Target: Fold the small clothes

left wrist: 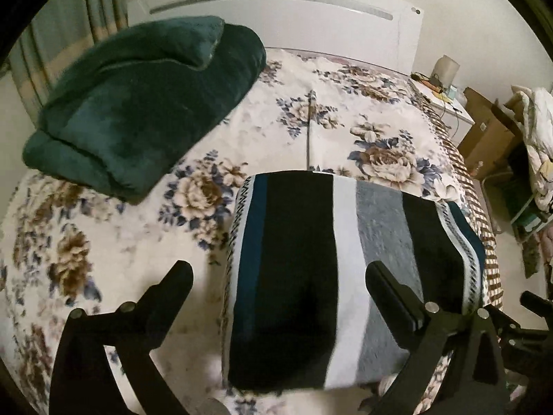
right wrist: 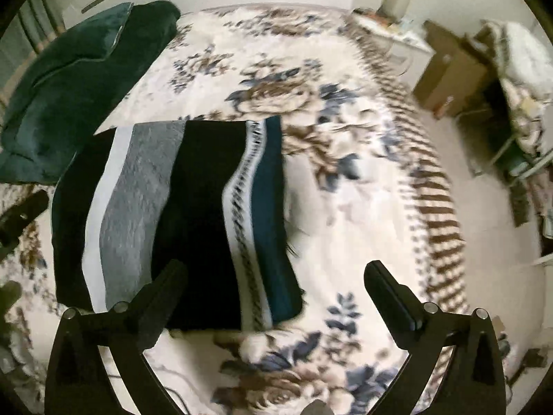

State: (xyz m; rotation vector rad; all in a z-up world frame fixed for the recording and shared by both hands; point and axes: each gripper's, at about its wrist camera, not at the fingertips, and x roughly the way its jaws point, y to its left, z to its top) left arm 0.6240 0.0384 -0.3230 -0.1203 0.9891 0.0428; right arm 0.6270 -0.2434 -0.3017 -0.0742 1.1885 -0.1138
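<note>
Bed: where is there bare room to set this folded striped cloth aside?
Free floral cover lies right of the striped cloth, out to the bed's striped edge, and beyond the cloth toward the headboard. The far left is crowded: the green blanket fills that corner, nearly meeting the cloth.

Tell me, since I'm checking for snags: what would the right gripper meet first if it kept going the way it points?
Probably the floral bedspread; the right gripper stands open, with the folded striped cloth under its left finger only.
</note>
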